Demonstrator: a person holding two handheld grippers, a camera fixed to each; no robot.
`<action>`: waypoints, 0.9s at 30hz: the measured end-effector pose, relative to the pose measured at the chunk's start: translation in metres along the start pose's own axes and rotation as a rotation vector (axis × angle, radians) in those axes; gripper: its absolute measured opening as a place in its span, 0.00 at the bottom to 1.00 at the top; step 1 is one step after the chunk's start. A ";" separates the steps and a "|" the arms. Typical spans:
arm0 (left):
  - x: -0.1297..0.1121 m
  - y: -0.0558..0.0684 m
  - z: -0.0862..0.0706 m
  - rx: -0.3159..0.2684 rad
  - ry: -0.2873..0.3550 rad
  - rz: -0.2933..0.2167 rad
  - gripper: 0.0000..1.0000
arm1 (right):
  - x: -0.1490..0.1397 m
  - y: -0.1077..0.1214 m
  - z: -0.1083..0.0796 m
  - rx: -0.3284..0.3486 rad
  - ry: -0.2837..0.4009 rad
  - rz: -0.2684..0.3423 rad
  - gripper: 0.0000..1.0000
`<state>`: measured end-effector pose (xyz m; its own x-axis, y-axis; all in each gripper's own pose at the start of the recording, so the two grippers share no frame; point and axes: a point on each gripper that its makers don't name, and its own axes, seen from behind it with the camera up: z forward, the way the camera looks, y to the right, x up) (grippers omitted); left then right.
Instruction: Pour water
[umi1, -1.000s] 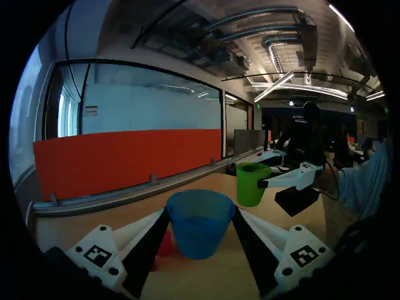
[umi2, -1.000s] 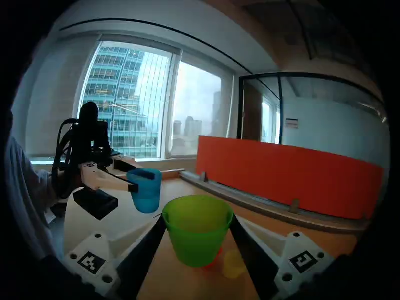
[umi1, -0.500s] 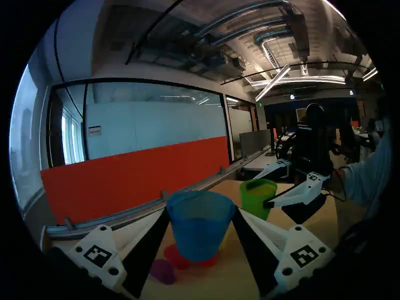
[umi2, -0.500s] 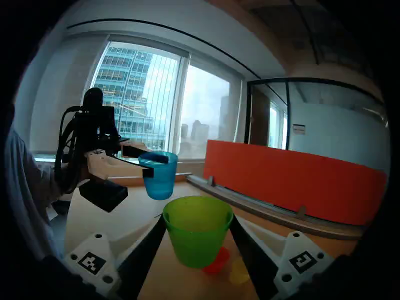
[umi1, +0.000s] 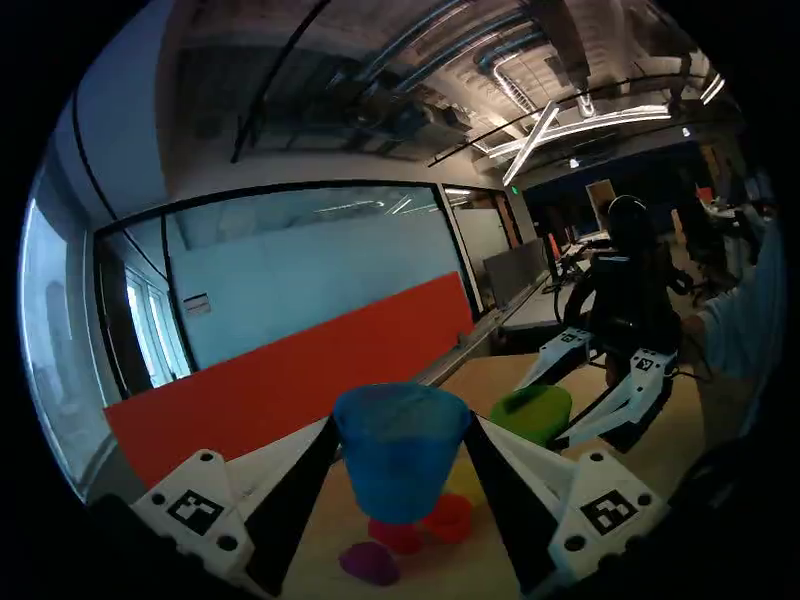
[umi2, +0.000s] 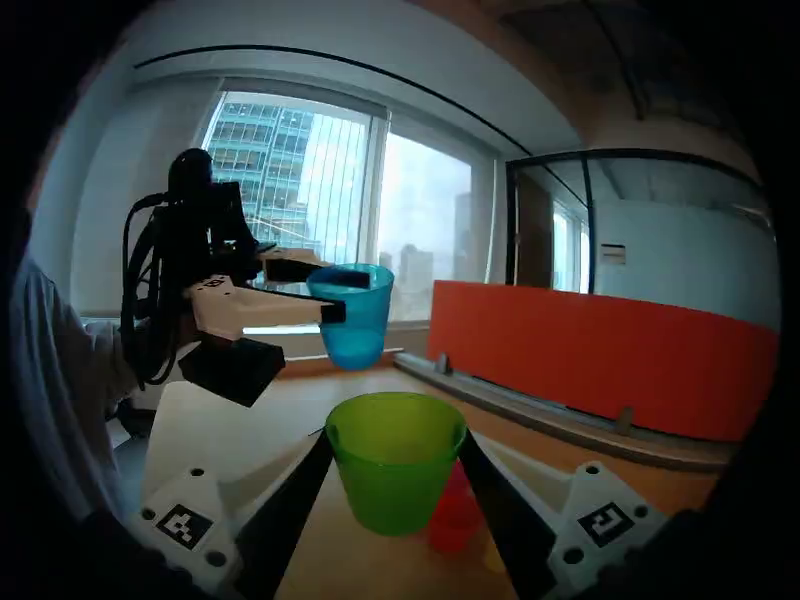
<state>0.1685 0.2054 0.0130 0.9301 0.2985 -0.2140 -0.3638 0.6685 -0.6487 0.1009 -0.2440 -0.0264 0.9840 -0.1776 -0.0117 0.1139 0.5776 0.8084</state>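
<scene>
- left gripper (umi1: 402, 432): fingers clamped on either side of the blue cup (umi1: 398, 475), cup held off the table. Same hold as a second ago.
- right gripper (umi2: 395, 448): fingers closed on the green cup (umi2: 393, 470), mouth up, above the wooden tabletop (umi2: 250, 420). Its framing has barely moved in a second, so I read it as the steady receiver.
- Change, right gripper view: the blue cup has climbed from roughly level with the green rim to well above it, and drifted closer in. It now sits up and left of the green cup, the two cups apart.
- Change, left gripper view: the green cup has dropped lower in frame and shows more of its mouth. The orange partition (umi1: 300, 370) now slopes across the view, so the left gripper has lifted and turned somewhat.
- From the right gripper view, the blue cup looks near upright. No stream visible, so the pour hasn't started.
- Water: can't read a level in the blue cup now, and the green cup looks empty.
- Read: this is the lift-and-line-up before pouring. Next it needs the blue rim over the green mouth, then a slow tilt.
- Risk: small red (umi1: 448, 515), purple (umi1: 368, 562) and yellow (umi1: 462, 478) pieces sit on the table under the cups, so a miss wets them.
</scene>
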 end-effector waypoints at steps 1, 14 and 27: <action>0.002 0.001 0.001 -0.001 0.001 0.011 0.88 | -0.001 -0.001 0.001 0.003 -0.001 0.000 0.91; 0.031 0.001 0.010 0.016 0.018 0.166 0.88 | -0.010 -0.019 0.014 0.052 -0.005 0.013 0.91; 0.053 0.005 0.016 0.028 0.021 0.351 0.88 | -0.014 -0.033 0.024 0.092 -0.004 0.021 0.91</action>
<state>0.2145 0.2359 0.0101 0.7489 0.4995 -0.4355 -0.6624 0.5461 -0.5128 0.0801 -0.2800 -0.0383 0.9855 -0.1696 0.0084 0.0796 0.5053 0.8593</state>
